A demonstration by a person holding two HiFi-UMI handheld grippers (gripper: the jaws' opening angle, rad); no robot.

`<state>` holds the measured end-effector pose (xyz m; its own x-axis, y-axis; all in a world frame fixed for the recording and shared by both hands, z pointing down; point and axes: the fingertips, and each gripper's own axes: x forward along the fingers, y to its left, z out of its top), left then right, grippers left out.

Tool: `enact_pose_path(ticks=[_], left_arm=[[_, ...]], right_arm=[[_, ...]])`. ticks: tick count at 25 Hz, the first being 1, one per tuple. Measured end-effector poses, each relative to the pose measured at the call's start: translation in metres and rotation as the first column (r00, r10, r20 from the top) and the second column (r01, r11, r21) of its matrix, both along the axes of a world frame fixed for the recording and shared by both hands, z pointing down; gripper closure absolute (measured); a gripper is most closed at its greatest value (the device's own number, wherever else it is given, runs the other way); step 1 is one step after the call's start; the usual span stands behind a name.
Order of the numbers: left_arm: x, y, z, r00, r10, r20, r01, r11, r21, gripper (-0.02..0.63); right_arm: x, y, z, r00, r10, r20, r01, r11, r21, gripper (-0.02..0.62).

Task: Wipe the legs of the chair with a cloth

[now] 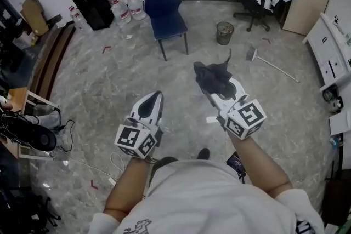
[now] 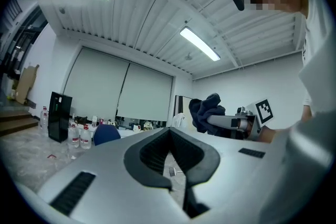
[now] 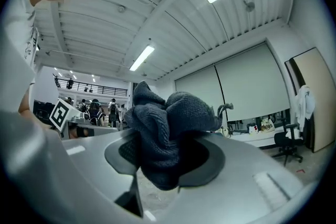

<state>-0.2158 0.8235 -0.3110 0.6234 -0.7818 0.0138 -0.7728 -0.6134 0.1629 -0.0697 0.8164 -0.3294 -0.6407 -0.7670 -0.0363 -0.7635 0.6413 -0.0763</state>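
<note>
A blue chair (image 1: 166, 12) with thin dark legs (image 1: 163, 51) stands on the marble floor, well ahead of both grippers. My right gripper (image 1: 215, 85) is shut on a dark grey cloth (image 1: 212, 76), which bunches out of its jaws (image 3: 167, 128). My left gripper (image 1: 153, 104) is held beside it at the left, jaws closed together with nothing between them (image 2: 169, 165). In the left gripper view the cloth (image 2: 206, 111) shows on the right gripper, and the blue chair (image 2: 106, 134) is far off at the left.
A small bin (image 1: 224, 33) and a broom (image 1: 272, 66) lie right of the chair. Water bottles (image 1: 129, 7) and a black box (image 1: 91, 1) stand behind it at the left. An office chair (image 1: 255, 7) is at the back right, white cabinets (image 1: 330, 52) along the right wall.
</note>
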Motion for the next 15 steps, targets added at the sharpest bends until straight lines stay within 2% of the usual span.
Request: enact_pose_path(ticks=[4, 9, 15], left_arm=[[0.016, -0.058, -0.006, 1.0, 0.002, 0.023, -0.003, 1.0, 0.02, 0.6], [0.035, -0.141, 0.005, 0.999, 0.036, -0.026, -0.035, 0.999, 0.012, 0.6], [0.04, -0.268, 0.009, 0.995, 0.097, -0.036, -0.096, 0.995, 0.035, 0.6]], right_arm=[[0.006, -0.055, 0.006, 1.0, -0.015, 0.005, 0.015, 1.0, -0.017, 0.443], [0.018, -0.123, 0.023, 1.0, 0.006, -0.013, -0.006, 0.999, -0.031, 0.443], [0.016, -0.235, 0.026, 0.999, 0.039, -0.031, -0.04, 0.999, -0.022, 0.442]])
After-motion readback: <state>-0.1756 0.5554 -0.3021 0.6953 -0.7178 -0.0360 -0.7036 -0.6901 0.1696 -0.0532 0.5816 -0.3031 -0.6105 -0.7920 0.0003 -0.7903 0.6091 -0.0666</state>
